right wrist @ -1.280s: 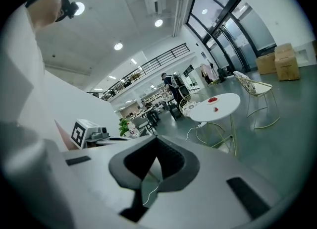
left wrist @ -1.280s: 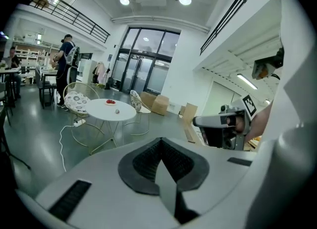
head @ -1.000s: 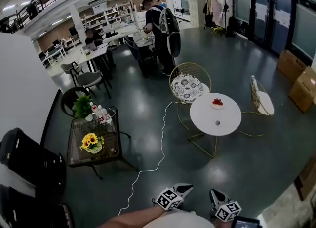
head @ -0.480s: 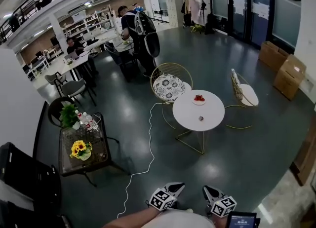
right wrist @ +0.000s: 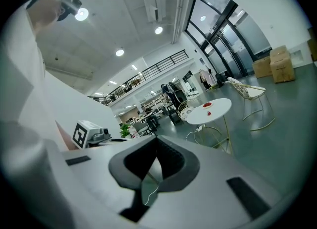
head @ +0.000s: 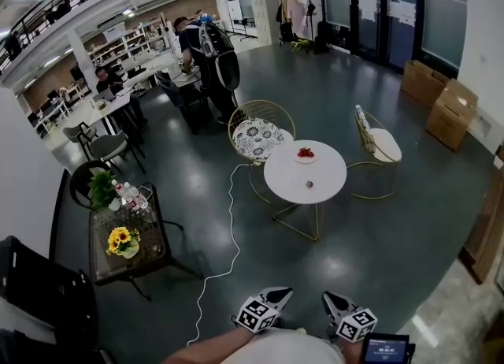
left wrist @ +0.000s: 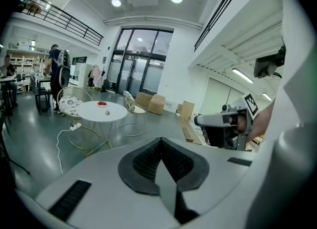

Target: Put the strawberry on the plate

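Left tongs (head: 281, 295), right tongs (head: 328, 299) closed.

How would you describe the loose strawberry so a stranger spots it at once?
Look for the round white table in the middle of the floor. The strawberry is the small reddish thing lying alone on its bare top, apart from the plate of red fruit.

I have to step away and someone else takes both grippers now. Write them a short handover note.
Left gripper: shut, empty, held low by the body.
Right gripper: shut, empty, beside it.
Strawberry: apparently the small red item loose on the round white table.
Plate: at the table's far side, something red already on it.
Done: nothing; the table stands well across the floor.
Left: walk over, grip the strawberry, set it on the plate.
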`<state>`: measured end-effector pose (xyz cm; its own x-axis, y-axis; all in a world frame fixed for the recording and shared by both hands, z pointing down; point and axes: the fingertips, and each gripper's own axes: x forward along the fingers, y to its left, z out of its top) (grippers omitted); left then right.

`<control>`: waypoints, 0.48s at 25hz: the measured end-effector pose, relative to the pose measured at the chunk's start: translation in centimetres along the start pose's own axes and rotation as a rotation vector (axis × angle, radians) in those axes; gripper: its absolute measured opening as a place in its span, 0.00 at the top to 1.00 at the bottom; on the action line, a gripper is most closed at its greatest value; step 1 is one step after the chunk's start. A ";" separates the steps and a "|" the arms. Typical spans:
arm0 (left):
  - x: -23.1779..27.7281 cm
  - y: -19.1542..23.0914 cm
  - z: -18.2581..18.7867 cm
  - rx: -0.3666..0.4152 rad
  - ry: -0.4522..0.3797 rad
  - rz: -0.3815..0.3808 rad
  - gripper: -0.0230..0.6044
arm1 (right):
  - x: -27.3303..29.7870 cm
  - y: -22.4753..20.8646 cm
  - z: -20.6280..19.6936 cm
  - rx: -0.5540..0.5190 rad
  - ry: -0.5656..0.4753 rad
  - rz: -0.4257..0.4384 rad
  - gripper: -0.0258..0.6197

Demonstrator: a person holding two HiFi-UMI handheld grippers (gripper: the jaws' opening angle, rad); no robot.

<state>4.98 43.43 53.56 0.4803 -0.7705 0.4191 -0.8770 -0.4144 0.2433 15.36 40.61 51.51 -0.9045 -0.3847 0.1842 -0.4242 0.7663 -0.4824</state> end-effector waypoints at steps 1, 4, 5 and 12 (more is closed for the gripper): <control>0.1 -0.1 0.0 0.002 -0.001 -0.001 0.95 | 0.0 -0.1 0.0 0.001 -0.007 0.003 0.95; 0.2 0.0 0.0 0.001 0.000 0.001 0.95 | 0.1 -0.4 0.1 -0.001 -0.004 0.003 0.95; 0.1 0.1 -0.1 -0.002 0.002 0.004 0.95 | 0.1 -0.4 0.1 -0.001 0.003 0.000 0.95; 0.1 0.5 0.2 -0.009 0.007 -0.002 0.95 | 0.4 -0.4 0.3 0.001 0.019 -0.020 0.95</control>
<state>4.63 43.01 53.54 0.4825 -0.7660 0.4248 -0.8757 -0.4118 0.2520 15.21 40.03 51.45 -0.8967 -0.3897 0.2099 -0.4418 0.7584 -0.4792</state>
